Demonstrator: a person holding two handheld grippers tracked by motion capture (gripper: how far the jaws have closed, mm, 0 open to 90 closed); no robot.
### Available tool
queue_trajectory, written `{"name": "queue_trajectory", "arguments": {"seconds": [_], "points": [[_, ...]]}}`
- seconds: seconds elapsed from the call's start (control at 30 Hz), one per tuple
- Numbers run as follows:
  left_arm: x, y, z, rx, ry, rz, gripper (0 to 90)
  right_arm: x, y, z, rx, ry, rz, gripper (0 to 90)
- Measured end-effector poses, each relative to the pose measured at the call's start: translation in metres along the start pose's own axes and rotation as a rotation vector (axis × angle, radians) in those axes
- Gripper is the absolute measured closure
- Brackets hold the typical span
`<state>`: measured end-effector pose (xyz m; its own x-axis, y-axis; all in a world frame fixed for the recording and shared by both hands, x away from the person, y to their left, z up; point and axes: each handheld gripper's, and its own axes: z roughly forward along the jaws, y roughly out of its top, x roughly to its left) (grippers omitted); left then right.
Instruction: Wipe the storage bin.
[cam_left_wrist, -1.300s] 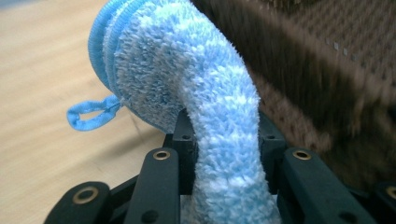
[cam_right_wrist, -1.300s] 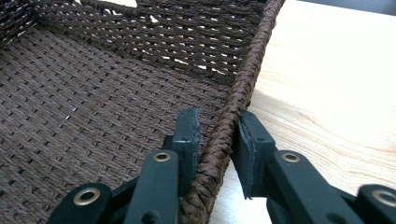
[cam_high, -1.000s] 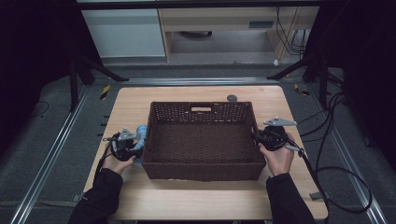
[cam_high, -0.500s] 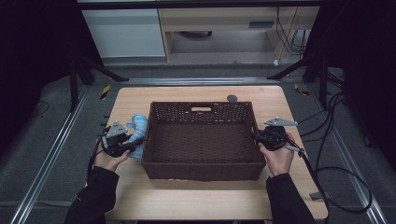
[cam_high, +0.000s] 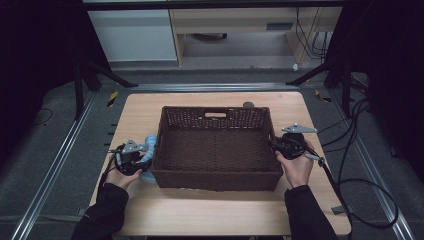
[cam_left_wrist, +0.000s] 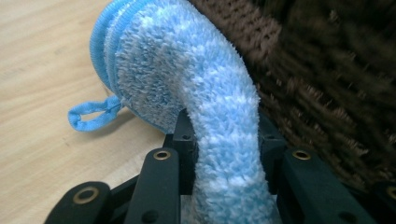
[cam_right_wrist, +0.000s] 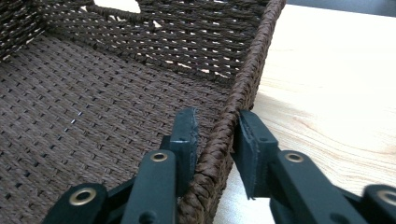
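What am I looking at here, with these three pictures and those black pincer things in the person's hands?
No robot here: a person sits at a wooden table and holds a hand tool with two black jaws in each hand. The high view looks down from above. The other two pictures come from small cameras riding on the tools, looking along their jaws.

A dark woven basket stands on the table, with nothing inside it as far as the pictures show.

The left gripper pinches a fluffy blue cloth, with a small loop at its edge, right beside the basket's outer wall. The right gripper straddles the basket's right rim, one jaw inside and one outside. Its jaws have just been opening a little, and a small gap shows at the outer jaw, so it seems to be loosening.
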<state>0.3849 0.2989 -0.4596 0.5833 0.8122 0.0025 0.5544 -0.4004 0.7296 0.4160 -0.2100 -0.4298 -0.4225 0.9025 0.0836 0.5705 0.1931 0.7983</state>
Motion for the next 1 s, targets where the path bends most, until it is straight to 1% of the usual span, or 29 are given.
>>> {"name": "queue_trajectory", "arguments": {"seconds": [0.03, 0.07, 0.1, 0.13, 0.2, 0.23, 0.3, 0.33, 0.37, 0.4, 0.43, 0.53, 0.63, 0.67, 0.7, 0.77, 0.8, 0.87, 0.93, 1.0], "points": [[0.0, 0.006, -0.009, -0.036, 0.004, 0.002, 68.0, 0.001, 0.0, -0.001, -0.001, -0.008, -0.018, 63.4], [0.0, 0.006, -0.009, -0.036, 0.004, 0.002, 68.0, 0.001, 0.0, -0.001, -0.001, -0.008, -0.018, 63.4], [0.0, 0.009, -0.014, -0.054, 0.008, 0.003, 68.0, 0.001, 0.0, -0.001, 0.005, -0.024, -0.029, 60.3], [-0.001, 0.012, -0.02, -0.074, 0.013, 0.006, 68.0, 0.001, 0.001, -0.001, 0.009, -0.025, -0.039, 59.6], [-0.003, 0.018, -0.03, -0.104, 0.019, 0.022, 68.0, 0.001, 0.002, -0.006, 0.003, -0.003, -0.04, 57.4], [-0.004, 0.02, -0.034, -0.117, 0.02, 0.025, 68.0, 0.001, 0.002, -0.006, 0.003, -0.003, -0.04, 57.4], [-0.006, 0.022, -0.038, -0.124, 0.024, 0.036, 68.0, 0.002, 0.003, -0.01, -0.001, 0.009, -0.045, 57.0], [-0.006, 0.023, -0.039, -0.123, 0.026, 0.041, 68.0, 0.002, 0.003, -0.011, 0.004, 0.012, -0.047, 56.2], [-0.007, 0.023, -0.039, -0.122, 0.026, 0.044, 68.0, 0.003, 0.002, -0.011, 0.03, 0.024, -0.046, 56.2], [-0.007, 0.022, -0.038, -0.119, 0.025, 0.042, 68.0, 0.004, 0.001, -0.011, 0.045, 0.023, -0.061, 56.6], [-0.006, 0.021, -0.036, -0.116, 0.024, 0.04, 68.0, 0.004, 0.001, -0.011, 0.045, 0.023, -0.061, 56.6], [-0.007, 0.016, -0.032, -0.097, 0.018, 0.035, 68.0, 0.003, -0.001, -0.007, 0.095, 0.032, -0.069, 58.9], [-0.008, 0.009, -0.026, -0.073, 0.013, 0.028, 68.0, 0.003, -0.001, -0.007, 0.092, 0.036, -0.061, 59.6], [-0.01, 0.003, -0.021, -0.05, 0.011, 0.031, 68.0, 0.003, -0.001, -0.007, 0.097, 0.037, -0.058, 60.8], [-0.01, 0.003, -0.021, -0.05, 0.011, 0.031, 68.0, 0.003, -0.001, -0.007, 0.097, 0.037, -0.058, 60.8], [-0.012, -0.004, -0.017, -0.021, -0.003, 0.032, 68.0, 0.004, -0.001, -0.007, 0.1, 0.035, -0.051, 62.4], [-0.013, -0.007, -0.014, -0.007, -0.005, 0.033, 68.0, 0.005, -0.001, -0.007, 0.097, 0.021, -0.041, 65.1], [-0.015, -0.013, -0.011, 0.018, -0.011, 0.035, 68.0, 0.005, -0.001, -0.007, 0.094, 0.016, -0.037, 65.9], [-0.015, -0.015, -0.009, 0.03, -0.014, 0.036, 68.0, 0.006, -0.001, -0.006, 0.085, 0.007, -0.035, 67.4], [-0.014, -0.012, -0.011, 0.022, -0.013, 0.038, 68.0, 0.006, -0.002, -0.006, 0.072, -0.002, -0.026, 68.8]]}}
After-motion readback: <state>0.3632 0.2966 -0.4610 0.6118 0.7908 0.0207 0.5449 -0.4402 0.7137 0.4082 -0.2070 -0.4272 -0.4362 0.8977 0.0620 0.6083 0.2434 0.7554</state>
